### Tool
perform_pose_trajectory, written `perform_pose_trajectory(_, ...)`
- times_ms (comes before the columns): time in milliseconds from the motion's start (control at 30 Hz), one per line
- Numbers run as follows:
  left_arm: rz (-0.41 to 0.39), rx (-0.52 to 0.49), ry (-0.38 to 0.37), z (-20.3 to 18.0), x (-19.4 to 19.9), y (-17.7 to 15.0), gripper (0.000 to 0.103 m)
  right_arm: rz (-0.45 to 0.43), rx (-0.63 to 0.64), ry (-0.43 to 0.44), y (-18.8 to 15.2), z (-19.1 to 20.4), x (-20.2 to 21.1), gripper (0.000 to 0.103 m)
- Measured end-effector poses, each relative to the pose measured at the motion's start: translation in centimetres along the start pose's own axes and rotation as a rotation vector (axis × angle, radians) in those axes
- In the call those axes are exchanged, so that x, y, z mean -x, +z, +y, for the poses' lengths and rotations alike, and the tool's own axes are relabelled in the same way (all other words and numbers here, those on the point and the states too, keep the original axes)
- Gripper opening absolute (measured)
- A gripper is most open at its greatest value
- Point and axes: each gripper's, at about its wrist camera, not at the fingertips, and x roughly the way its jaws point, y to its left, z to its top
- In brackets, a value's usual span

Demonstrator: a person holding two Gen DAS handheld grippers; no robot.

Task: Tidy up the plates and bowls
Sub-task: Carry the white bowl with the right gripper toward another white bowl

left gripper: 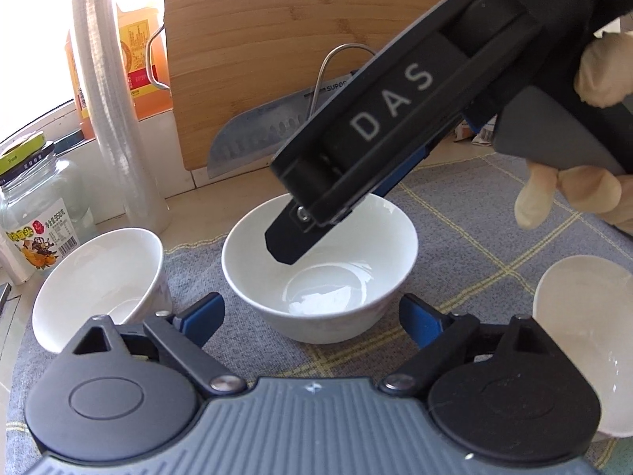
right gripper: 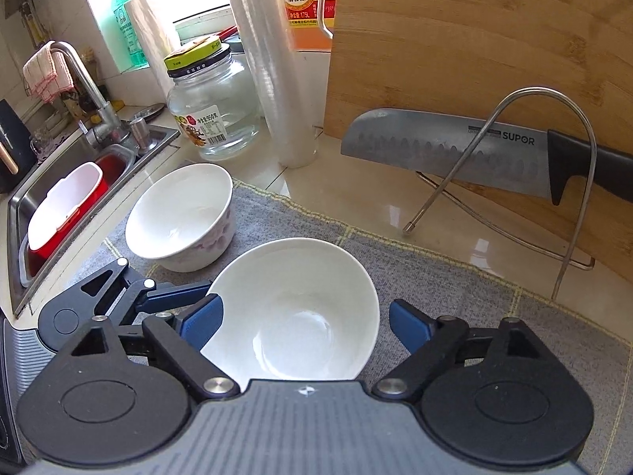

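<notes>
A plain white bowl (left gripper: 320,273) (right gripper: 292,308) stands upright on the grey checked mat (left gripper: 467,237). My left gripper (left gripper: 312,318) is open, with its blue pads on either side of the bowl's near wall and apart from it. My right gripper (right gripper: 306,326) (left gripper: 336,217) comes down from the upper right and is open. Its near finger hangs over the bowl's inside while the far one sits outside the far rim with a gap. A flower-patterned bowl (right gripper: 182,217) (left gripper: 99,277) sits to the left. A third white bowl (left gripper: 585,348) lies at the right edge. In the right wrist view, one of the left gripper's fingers (right gripper: 178,295) reaches the bowl's left rim.
A bamboo cutting board (right gripper: 474,39) and a knife (right gripper: 447,150) lean in a wire rack (right gripper: 554,182) behind the mat. A glass jar (right gripper: 213,111), a roll of plastic wrap (right gripper: 277,79) and a cooking-wine bottle (right gripper: 304,0) stand at the back. The sink (right gripper: 47,198) holds a red-and-white tub.
</notes>
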Motion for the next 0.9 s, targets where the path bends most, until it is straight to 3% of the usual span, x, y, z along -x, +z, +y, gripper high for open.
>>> perform_pose_trajectory(200, -0.002, -0.004, -0.007, 0.0, -0.2, 0.2, 0.088, 0.013, -0.008, 0.005, 0.1, -0.2, -0.8, 0.089)
perform_pose_trajectory(900, -0.003, -0.015, -0.027, 0.1, 0.1, 0.2, 0.087, 0.02, -0.014, 0.029, 0.3, -0.4, -1.6, 0.086)
